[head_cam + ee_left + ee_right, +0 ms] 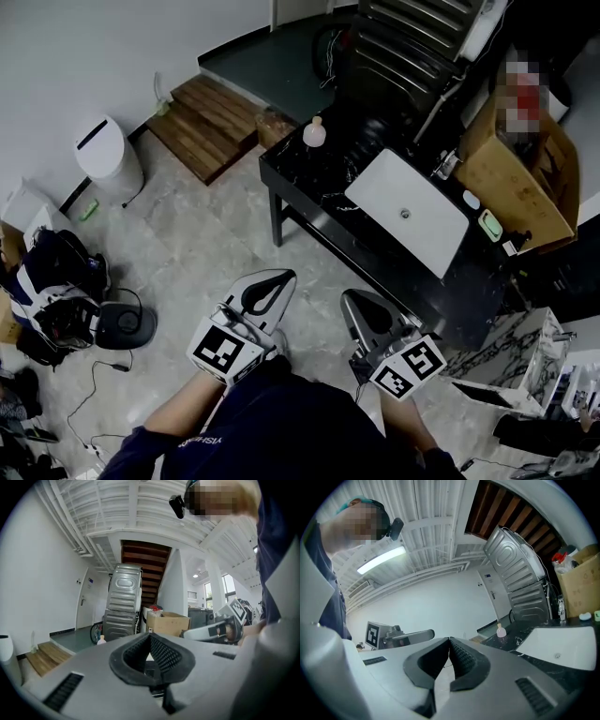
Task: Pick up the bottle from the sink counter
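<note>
The left tongs (276, 279) and the right tongs (353, 299) are held side by side low in the head view, above the pale tiled floor (197, 253) and on the near side of the black marble surface (305, 178). In the left gripper view the left tongs (150, 637) have their ribbed pads pressed together with nothing between them. The right tongs (449, 642) in the right gripper view are likewise closed tip to tip and empty.

The bottle (314, 132), small, round-bodied and pinkish with a pale cap, stands upright at the far left corner of the surface, well apart from both tongs. It also shows small in the left gripper view (101, 640) and in the right gripper view (501, 631). A white rectangular sink (380, 187) sits in the surface to the right of the bottle. A brown cardboard box (511, 178) stands at the right end. A ribbed grey metal appliance (403, 47) leans beyond the surface. On the floor to the far left are a wooden step (206, 122) and a white bin (108, 155).
</note>
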